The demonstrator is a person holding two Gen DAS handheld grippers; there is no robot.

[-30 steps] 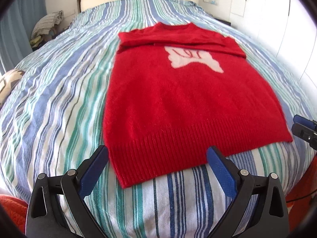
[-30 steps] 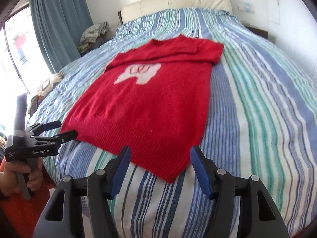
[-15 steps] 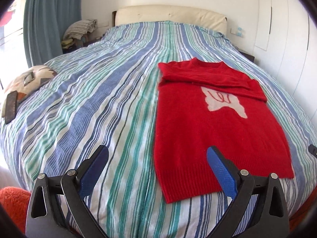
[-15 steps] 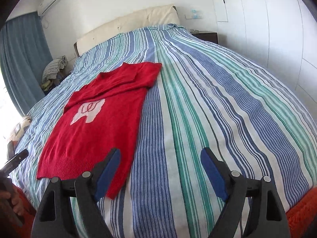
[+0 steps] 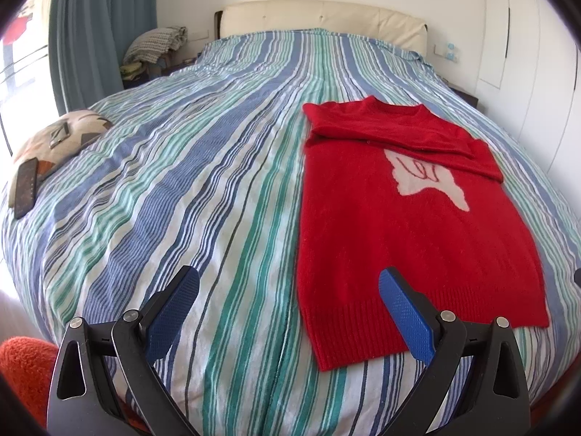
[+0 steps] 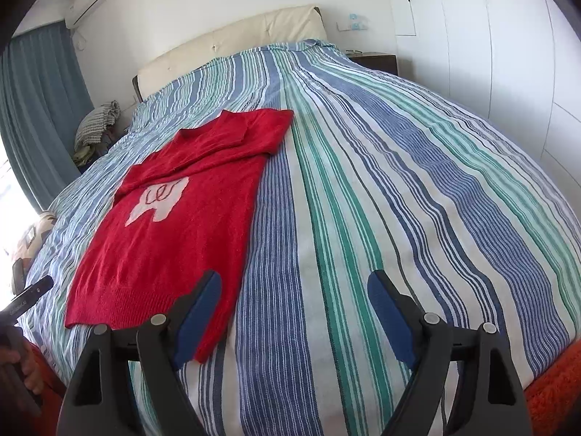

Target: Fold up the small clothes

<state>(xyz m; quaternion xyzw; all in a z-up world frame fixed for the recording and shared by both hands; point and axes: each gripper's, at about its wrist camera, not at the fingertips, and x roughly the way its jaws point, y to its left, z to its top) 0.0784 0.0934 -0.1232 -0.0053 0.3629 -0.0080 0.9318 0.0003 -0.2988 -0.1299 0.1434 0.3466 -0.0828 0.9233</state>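
Note:
A small red sweater [image 5: 392,225] with a pale motif lies flat on the striped bed, sleeves folded across its chest; it also shows in the right wrist view as the sweater [image 6: 174,225]. My left gripper [image 5: 290,312] hovers open near the bed's foot, its right finger over the sweater's hem, nothing between the pads. My right gripper [image 6: 294,312] is open too, above bare bedcover to the right of the sweater, its left finger over the hem's corner. Neither holds anything.
The striped bedcover [image 6: 399,189] spreads wide on both sides of the sweater. A patterned cushion [image 5: 58,145] and a dark remote [image 5: 25,187] lie at the left edge. Folded laundry [image 5: 156,45] sits by the curtain. A hand with the other gripper's tip [image 6: 31,292] shows at left.
Both grippers swung outward from the sweater's hem: the left view turned left, the right view turned right. The right jaws widened. The sweater stayed put.

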